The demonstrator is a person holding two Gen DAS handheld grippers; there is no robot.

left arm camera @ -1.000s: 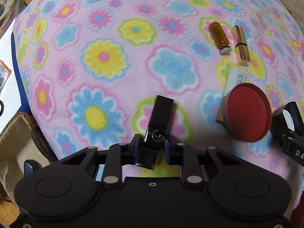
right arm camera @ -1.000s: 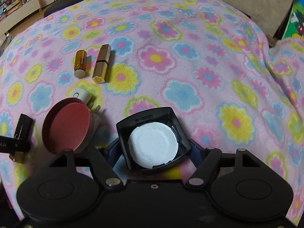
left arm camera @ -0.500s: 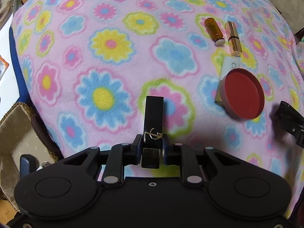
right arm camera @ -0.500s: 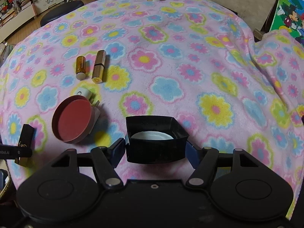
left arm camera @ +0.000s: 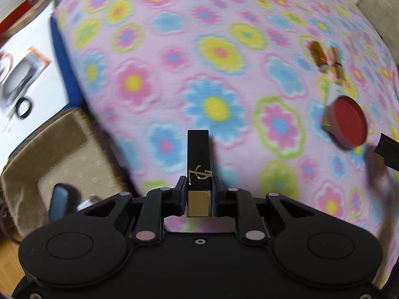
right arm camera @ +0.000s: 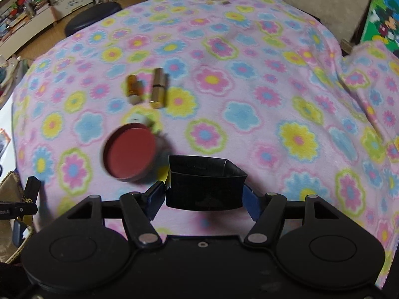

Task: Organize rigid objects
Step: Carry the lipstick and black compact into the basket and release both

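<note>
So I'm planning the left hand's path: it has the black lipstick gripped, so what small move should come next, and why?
Probably carry the black lipstick on toward the beige basket at the blanket's edge, then lower it in. The left gripper is shut on it, clear of the blanket, and the basket already holds other small items.

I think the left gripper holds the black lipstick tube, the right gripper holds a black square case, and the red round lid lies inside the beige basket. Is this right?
Not quite. The red round lid lies on the flowered blanket, not in the beige basket; the right wrist view shows it. The left gripper does hold the black lipstick tube, and the right gripper the black square case.
</note>
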